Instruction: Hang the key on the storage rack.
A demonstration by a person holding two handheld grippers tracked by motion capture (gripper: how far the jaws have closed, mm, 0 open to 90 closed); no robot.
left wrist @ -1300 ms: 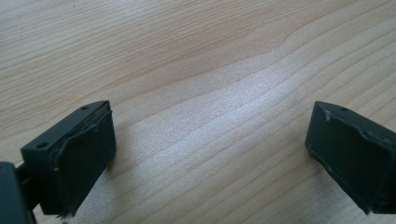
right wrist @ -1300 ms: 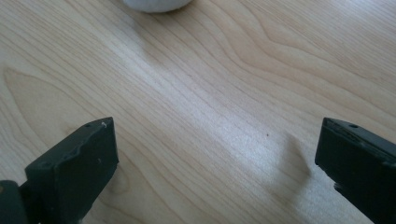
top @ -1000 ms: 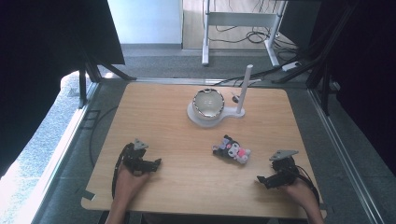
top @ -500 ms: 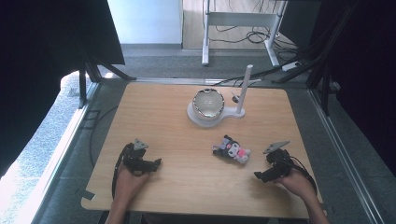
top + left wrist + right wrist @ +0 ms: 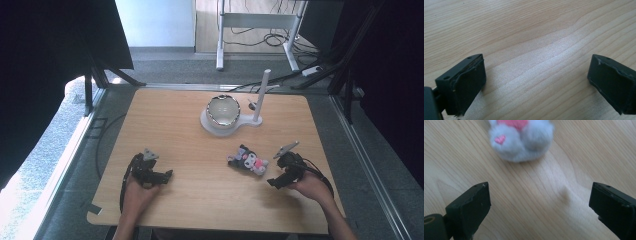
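Observation:
A small plush toy (image 5: 248,161), black, white and pink, lies on the wooden table (image 5: 180,130) right of centre. My right gripper (image 5: 272,181) sits just right of it, open, jaws pointing toward the toy. In the right gripper view the toy's white and pink end (image 5: 521,140) lies a short way ahead of the wide-apart jaws, nothing between them. My left gripper (image 5: 167,175) rests at the front left of the table, open. Bare wood shows between its jaws in the left gripper view.
A round bowl (image 5: 223,110) sits on a white base (image 5: 212,127) with an upright white post (image 5: 261,95) at the table's far middle. Dark panels flank the table, and metal rails (image 5: 367,170) run along its sides.
My right gripper has moved left and a little forward, closing in on the plush toy. The left gripper and the toy have stayed put.

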